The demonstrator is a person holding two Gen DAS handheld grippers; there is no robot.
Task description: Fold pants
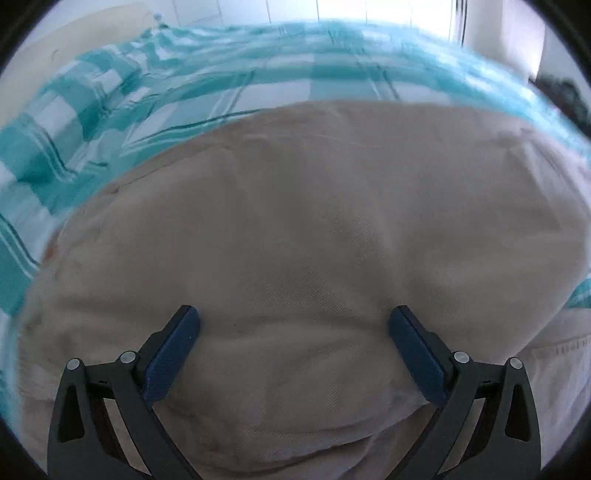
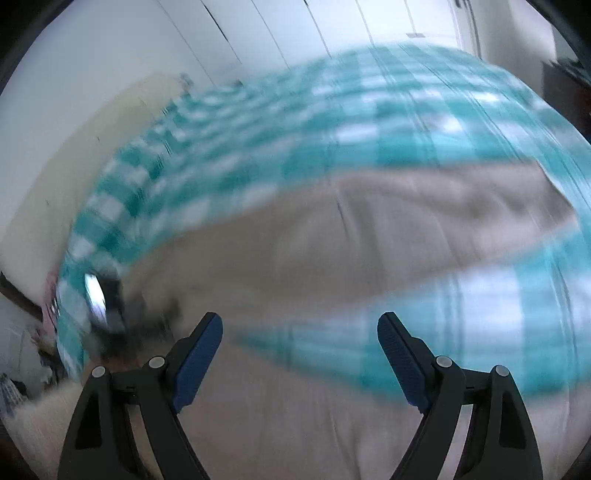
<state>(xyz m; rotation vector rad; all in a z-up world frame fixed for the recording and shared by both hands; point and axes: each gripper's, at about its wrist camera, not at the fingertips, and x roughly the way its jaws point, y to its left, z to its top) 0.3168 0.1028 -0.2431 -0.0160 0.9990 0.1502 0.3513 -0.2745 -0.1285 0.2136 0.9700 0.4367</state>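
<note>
Beige pants lie spread on a bed with a teal-and-white checked sheet. In the left wrist view the cloth fills most of the frame, with a fold edge low down near the fingers. My left gripper is open and empty, just above the pants. In the right wrist view the picture is motion-blurred; the pants run in a beige band across the middle and again under the fingers. My right gripper is open and empty above the beige cloth and the sheet.
A cream headboard or pillow sits at the bed's far left, by a white panelled wall. A dark blurred object lies at the left bed edge. Dark clutter stands at far right.
</note>
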